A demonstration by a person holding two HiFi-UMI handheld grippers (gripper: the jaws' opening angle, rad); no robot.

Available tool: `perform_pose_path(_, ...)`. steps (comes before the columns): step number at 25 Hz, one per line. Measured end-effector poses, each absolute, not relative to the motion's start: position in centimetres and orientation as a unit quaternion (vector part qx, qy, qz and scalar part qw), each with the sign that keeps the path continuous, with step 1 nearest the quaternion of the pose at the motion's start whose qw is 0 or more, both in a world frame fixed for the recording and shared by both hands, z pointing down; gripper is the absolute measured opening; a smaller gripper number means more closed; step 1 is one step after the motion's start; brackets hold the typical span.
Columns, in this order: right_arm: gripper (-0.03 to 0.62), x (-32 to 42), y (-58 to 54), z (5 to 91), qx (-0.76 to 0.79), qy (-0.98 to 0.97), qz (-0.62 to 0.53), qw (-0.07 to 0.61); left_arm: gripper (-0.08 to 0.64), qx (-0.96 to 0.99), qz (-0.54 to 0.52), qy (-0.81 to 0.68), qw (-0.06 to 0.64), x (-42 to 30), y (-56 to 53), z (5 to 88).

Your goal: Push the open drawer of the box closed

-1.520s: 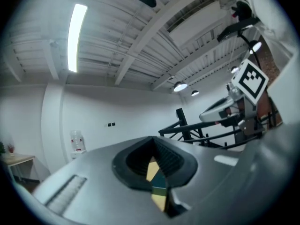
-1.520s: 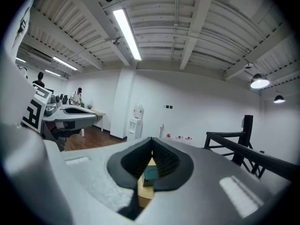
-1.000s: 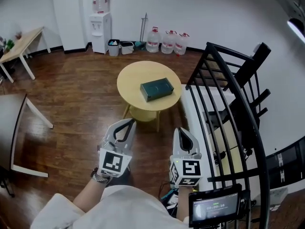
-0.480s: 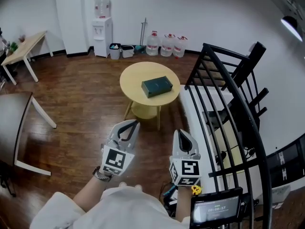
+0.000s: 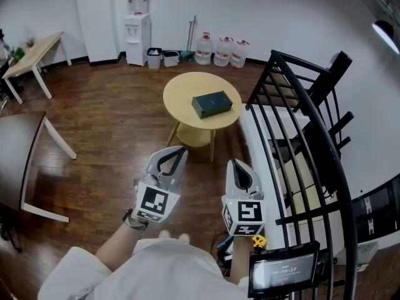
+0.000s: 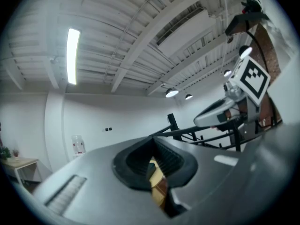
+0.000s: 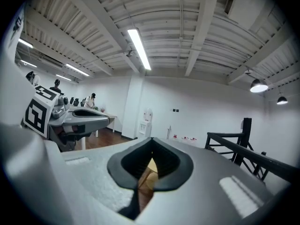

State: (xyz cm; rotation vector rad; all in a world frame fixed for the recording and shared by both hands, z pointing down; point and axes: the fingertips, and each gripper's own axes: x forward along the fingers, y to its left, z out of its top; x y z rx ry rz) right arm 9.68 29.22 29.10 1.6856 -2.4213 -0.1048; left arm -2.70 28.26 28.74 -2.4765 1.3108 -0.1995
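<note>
Jaws on both the left gripper and the right gripper are closed tip to tip with nothing held, and both point forward toward the work. The box lies well ahead on the round table, mid-top and slightly toward its right edge, long axis left to right with the right end farther off. Neither gripper looks clearly nearer; the drawer is too small to read.

An office: water dispenser, spare water jugs, desk

One box — three floor jugs
</note>
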Motion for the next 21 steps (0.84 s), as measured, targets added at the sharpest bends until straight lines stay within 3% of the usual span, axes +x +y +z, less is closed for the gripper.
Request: perform_pose_path(21,0.002,7.9,28.2,29.0,0.572,-0.815,-0.038,0.084,0.008,-0.875,-0.065,0.453,0.161,-3.9,27.5,28.7)
